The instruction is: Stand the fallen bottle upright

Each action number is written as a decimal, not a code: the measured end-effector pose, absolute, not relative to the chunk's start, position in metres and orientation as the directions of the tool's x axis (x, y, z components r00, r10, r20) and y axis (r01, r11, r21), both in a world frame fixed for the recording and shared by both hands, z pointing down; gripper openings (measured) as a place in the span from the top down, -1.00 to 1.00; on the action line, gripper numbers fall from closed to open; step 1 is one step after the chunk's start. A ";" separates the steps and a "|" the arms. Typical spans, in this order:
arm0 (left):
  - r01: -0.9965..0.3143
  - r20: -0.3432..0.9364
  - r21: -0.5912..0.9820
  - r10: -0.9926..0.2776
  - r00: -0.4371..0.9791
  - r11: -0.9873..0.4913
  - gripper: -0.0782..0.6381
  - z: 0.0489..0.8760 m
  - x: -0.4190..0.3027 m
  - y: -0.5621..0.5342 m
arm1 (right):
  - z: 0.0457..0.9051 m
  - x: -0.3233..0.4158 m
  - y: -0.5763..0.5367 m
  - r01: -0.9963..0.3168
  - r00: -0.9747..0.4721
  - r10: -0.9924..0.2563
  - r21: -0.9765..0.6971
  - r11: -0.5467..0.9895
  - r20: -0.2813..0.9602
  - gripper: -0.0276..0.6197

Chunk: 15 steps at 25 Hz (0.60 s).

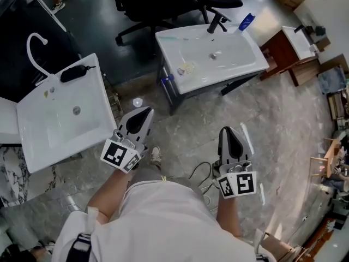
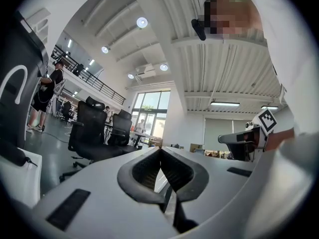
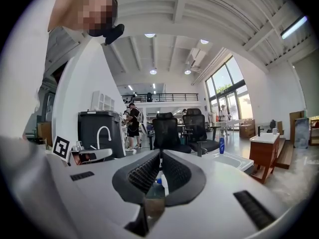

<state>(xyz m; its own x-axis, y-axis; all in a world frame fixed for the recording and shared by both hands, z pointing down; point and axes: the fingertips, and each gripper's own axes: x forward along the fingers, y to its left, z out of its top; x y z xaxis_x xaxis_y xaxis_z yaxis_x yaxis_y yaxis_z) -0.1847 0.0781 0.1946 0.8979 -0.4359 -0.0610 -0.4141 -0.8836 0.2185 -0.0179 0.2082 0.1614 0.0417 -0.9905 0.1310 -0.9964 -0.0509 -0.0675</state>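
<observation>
The marbled floor (image 1: 283, 124) bears a left basin (image 1: 49, 130) at ten o'clock and a right basin (image 1: 240, 56) at one; a blue-capped bottle (image 1: 167, 79) seemingly lies at the latter's eight-o'clock edge.

Open-plan office hall: swivel chairs (image 3: 168, 131), mezzanine (image 3: 159, 97), tall windows (image 3: 232, 91), freestanding washbasins (image 1: 240, 58).

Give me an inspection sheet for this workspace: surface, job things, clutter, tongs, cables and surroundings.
Surface: white washbasin with black tap, on a marbled floor.
Job's things: blue bottle upright at the washbasin's back corner; none clearly lying down.
Clutter: small pale bits on the washbasin's near rim.
Grippers: left tongs and right tongs shut, empty.
Cables: black cable on the floor by the person's feet.
Surroundings: second washbasin, office chairs, wooden cabinet.
</observation>
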 end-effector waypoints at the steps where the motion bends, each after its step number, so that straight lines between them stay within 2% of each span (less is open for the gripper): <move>1: -0.413 -0.060 0.222 -0.435 0.899 -0.884 0.73 0.195 -0.185 0.071 | 0.161 -0.020 0.201 -0.997 0.039 -0.990 -0.067 -0.048 0.138 0.78; 15: -0.440 -0.056 0.248 -0.466 0.883 -0.863 0.73 0.203 -0.175 0.032 | 0.156 -0.012 0.143 -0.998 -0.038 -0.991 -0.058 0.031 0.125 0.78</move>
